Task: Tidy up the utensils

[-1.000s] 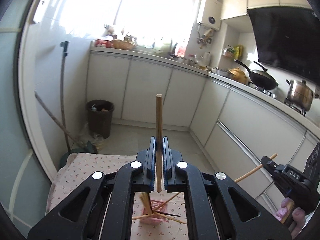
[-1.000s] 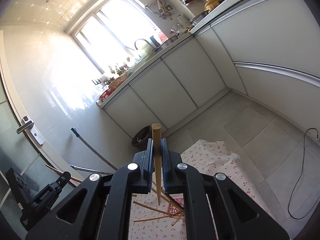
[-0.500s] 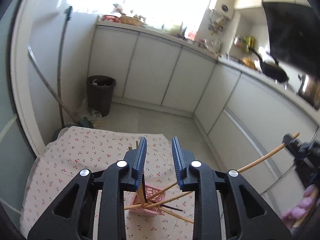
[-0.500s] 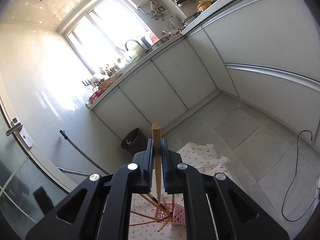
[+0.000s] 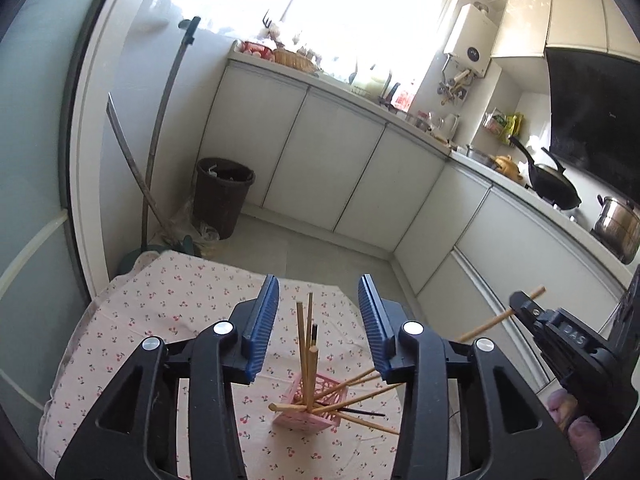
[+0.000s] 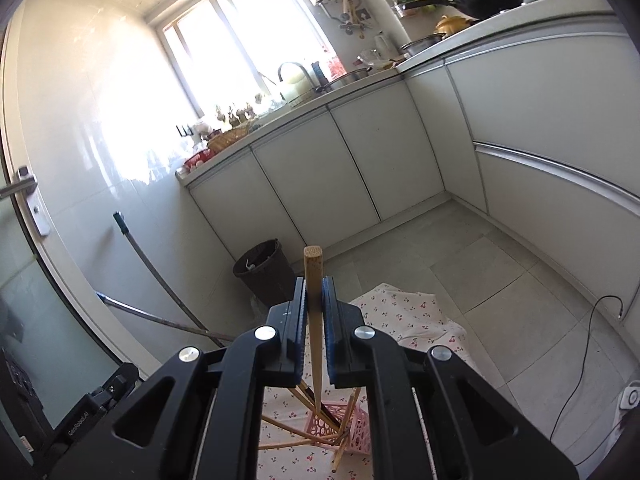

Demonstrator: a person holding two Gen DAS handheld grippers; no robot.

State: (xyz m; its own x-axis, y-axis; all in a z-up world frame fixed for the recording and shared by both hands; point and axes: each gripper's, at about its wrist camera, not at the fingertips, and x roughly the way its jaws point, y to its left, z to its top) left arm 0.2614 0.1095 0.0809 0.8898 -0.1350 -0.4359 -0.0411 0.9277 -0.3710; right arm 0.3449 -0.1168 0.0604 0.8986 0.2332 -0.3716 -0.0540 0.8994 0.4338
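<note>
1 cherry-print cloth (image 5: 160,320) covers the table amid white kitchen cabinets (image 5: 340,160).

Below my jaws a table under a cherry-print cloth (image 5: 168,312) bears 1 pink lattice holder (image 5: 320,412) of chopsticks (image 5: 308,360). Some chopsticks lean out. Its far cloth edge overhangs the tiled floor (image 6: 460,256).

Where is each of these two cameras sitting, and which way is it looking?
Left wrist: on the left gripper, looking along its opening, empty jaws at the pink basket of chopsticks.
Right wrist: on the right gripper, shut on a wooden chopstick above that basket.
Shared: basket, cherry-print cloth, bin, cabinets.
</note>
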